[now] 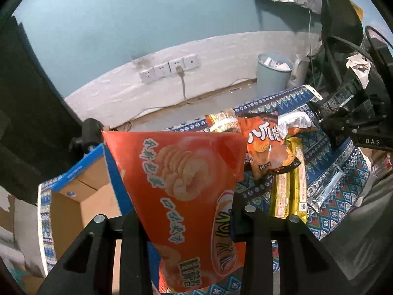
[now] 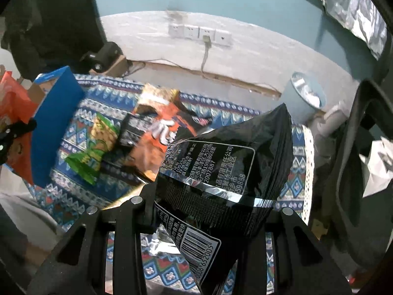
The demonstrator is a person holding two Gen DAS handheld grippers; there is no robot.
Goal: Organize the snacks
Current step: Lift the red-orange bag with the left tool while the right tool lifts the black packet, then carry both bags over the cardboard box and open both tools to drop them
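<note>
Left gripper pinches my glossy orange-red chip bag beside the open blue-edged cardboard box; right gripper clamps a crinkled black foil packet.

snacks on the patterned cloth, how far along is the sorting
Nothing shows in the visible part of the cardboard box yet. In hand: the left hand-held gripper grips a red chip bag beside the box; the right hand-held gripper grips a black bag. Left on the cloth: green packet, orange bag, gold bars.
</note>
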